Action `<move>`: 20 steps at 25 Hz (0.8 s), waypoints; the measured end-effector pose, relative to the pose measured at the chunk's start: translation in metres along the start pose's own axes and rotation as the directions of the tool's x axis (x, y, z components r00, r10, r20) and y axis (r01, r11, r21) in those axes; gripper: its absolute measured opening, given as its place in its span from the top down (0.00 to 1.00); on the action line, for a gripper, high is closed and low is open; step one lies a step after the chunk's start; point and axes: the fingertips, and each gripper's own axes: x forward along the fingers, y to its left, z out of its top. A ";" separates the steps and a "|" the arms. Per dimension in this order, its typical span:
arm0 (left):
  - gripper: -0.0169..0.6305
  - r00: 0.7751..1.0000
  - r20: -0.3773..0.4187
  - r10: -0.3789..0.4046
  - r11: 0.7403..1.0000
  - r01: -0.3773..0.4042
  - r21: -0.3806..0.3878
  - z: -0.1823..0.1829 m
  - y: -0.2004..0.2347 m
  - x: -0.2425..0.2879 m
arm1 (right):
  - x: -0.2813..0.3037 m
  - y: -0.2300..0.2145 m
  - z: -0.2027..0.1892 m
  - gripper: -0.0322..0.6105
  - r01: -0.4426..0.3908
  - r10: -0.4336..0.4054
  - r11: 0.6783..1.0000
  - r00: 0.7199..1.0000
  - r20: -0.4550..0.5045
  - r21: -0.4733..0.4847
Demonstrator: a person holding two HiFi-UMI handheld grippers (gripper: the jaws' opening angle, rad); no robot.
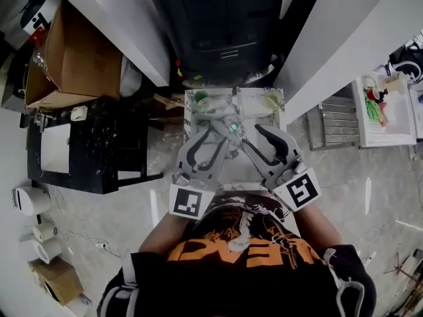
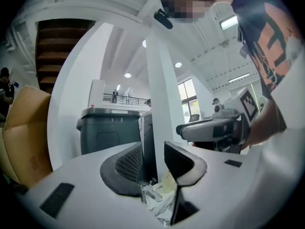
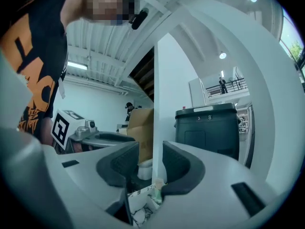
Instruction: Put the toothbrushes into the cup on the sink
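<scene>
One cardboard box (image 1: 79, 51) sits at the head view's upper left. At centre, the left gripper (image 2: 153, 160) has its jaws spread with nothing between them, over the marbled white sink (image 1: 193, 114). A small teal thing (image 1: 232, 127), too blurred to name, lies at the tips. The right gripper (image 3: 150, 160) is likewise spread and empty

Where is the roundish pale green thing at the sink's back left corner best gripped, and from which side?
Probably across its outer sides, coming from the front, the person's side. From above the pale green thing looks roundish, and it sits in the corner of the sink, whose rim lies behind and left of it. Its height and kind cannot be told.
</scene>
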 end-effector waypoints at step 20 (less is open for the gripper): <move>0.94 0.999 0.023 -0.048 0.999 0.048 0.027 0.033 -0.058 0.009 | -0.058 -0.027 0.013 0.93 0.117 -0.118 0.992 0.993 0.004 0.051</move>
